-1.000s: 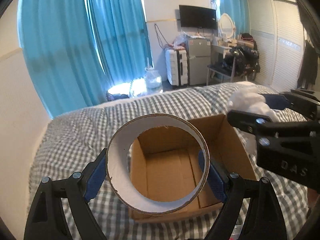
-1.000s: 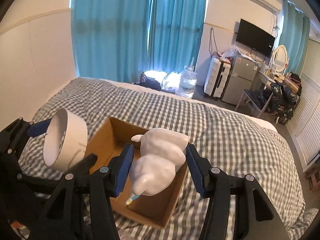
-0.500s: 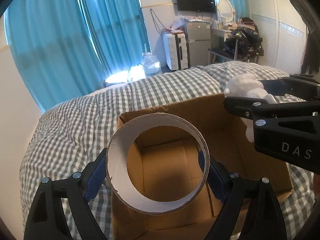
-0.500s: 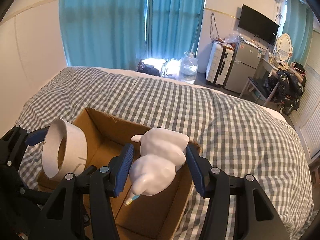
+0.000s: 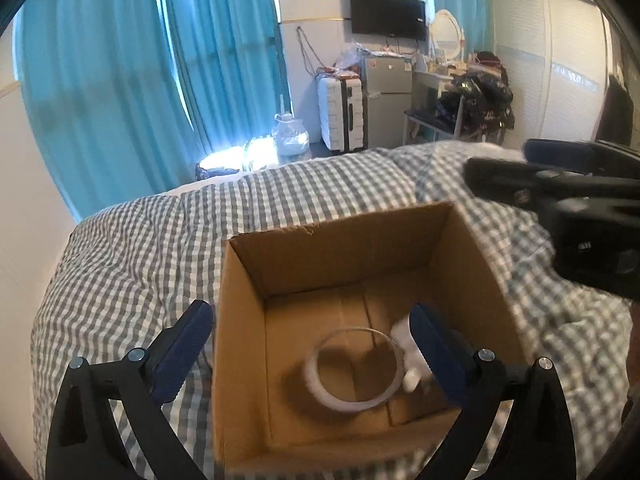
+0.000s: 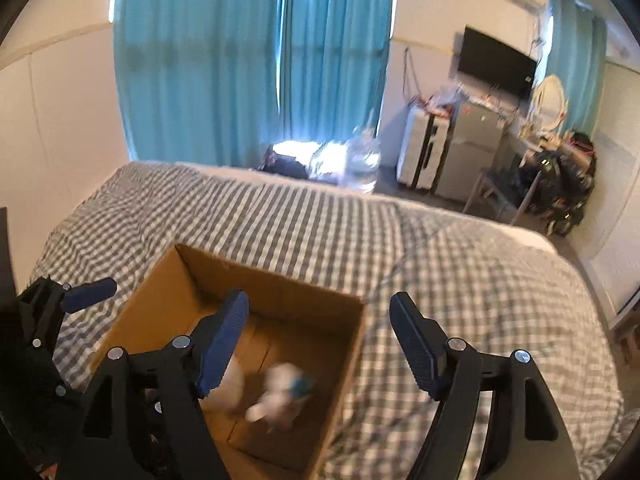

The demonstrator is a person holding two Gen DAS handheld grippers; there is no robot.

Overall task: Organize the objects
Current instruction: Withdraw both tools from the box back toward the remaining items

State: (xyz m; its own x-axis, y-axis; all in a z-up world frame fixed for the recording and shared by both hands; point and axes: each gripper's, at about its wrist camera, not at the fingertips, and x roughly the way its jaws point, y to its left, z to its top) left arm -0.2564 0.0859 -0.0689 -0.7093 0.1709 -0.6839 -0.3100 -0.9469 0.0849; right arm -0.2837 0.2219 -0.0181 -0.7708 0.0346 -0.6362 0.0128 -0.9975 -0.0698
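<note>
An open cardboard box (image 5: 256, 320) sits on a grey checked bed. A white tape ring (image 5: 354, 400) lies blurred on the box floor, with a white figurine (image 5: 406, 344) beside it at the right. My left gripper (image 5: 310, 352) is open and empty above the box. My right gripper (image 6: 320, 340) is open and empty over the box's right edge (image 6: 352, 360). In the right wrist view the white figurine (image 6: 280, 392) is blurred inside the box, with the ring (image 6: 230, 390) partly hidden behind my left finger. The right gripper (image 5: 560, 200) also shows in the left wrist view.
The checked bedcover (image 6: 460, 280) spreads around the box. Teal curtains (image 5: 120, 80), a water jug (image 5: 290, 136), a white suitcase (image 5: 342, 112) and a small fridge (image 5: 386, 100) stand beyond the bed. A wall is at the left.
Both grippers opened. The tape ring left my left gripper and the figurine left my right gripper; both are now inside the box, blurred by motion.
</note>
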